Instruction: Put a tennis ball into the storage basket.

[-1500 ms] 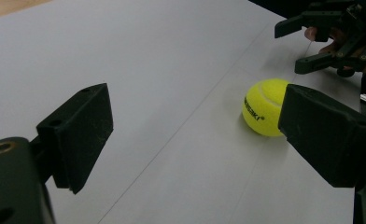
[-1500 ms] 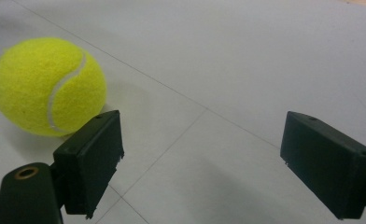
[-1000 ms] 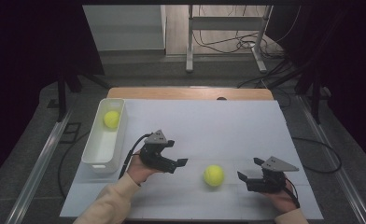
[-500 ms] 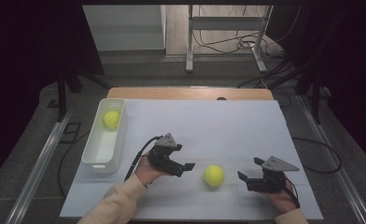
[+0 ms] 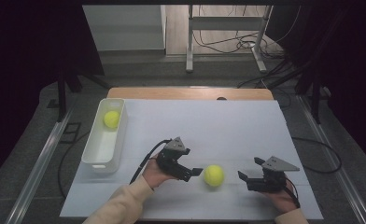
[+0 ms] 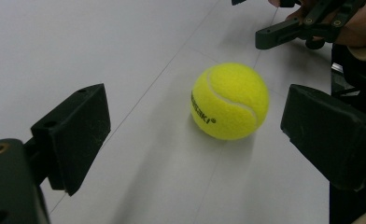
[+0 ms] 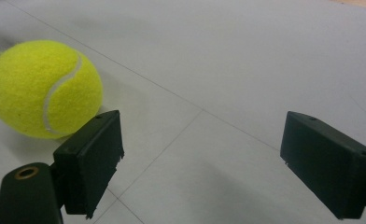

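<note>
White bin (image 5: 93,156), counter (image 5: 228,126) at 9 o'clock: one tennis ball (image 5: 111,119) inside, far end. Left tool (image 5: 196,171): jaws spread, just been widening, nothing between them; loose tennis ball (image 5: 214,175) just ahead at 3 o'clock. Right tool (image 5: 244,177): jaws spread, empty, loose ball at its 9 o'clock

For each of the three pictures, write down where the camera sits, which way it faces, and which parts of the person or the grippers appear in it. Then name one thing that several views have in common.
High view: fixed above the person's side, looking forward and down on the table; both forearms, left gripper and right gripper show.
Left gripper view: rides the left gripper, looking along its open jaws at the tennis ball; the right gripper shows beyond it.
Right gripper view: rides the right gripper, looking across the table; its open jaws show.
Shared: the tennis ball appears in all three.
</note>
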Demonstrator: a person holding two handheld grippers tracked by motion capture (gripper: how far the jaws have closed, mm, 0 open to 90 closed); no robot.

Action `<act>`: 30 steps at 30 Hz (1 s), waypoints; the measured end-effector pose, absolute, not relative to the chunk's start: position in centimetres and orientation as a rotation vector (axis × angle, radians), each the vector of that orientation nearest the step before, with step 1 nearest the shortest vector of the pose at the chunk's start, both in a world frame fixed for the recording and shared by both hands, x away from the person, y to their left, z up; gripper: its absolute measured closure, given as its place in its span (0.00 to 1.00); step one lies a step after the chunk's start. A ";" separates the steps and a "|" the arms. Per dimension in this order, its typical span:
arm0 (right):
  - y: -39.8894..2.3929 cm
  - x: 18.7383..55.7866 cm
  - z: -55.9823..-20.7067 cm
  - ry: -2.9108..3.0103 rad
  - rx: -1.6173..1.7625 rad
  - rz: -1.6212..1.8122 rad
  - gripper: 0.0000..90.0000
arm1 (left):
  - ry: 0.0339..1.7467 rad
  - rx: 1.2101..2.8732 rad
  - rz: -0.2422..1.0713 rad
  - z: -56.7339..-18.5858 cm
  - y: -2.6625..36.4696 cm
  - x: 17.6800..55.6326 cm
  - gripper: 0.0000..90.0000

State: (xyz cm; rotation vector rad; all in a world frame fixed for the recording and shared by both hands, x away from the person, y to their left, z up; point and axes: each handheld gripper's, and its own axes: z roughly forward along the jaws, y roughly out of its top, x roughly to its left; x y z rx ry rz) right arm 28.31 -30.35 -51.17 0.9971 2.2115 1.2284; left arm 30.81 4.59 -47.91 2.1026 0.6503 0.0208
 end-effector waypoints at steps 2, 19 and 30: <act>-30.4 28.3 -51.2 2.212 0.997 1.229 0.15 | 0.641 2.115 0.023 -47.9 4.5 30.8 0.10; -30.4 28.3 -51.1 2.207 1.000 1.230 0.15 | 0.610 2.139 -0.005 -48.4 2.3 30.7 0.09; -30.4 28.3 -51.1 2.208 1.003 1.225 0.15 | 0.596 2.156 -0.029 -48.8 1.1 30.7 0.09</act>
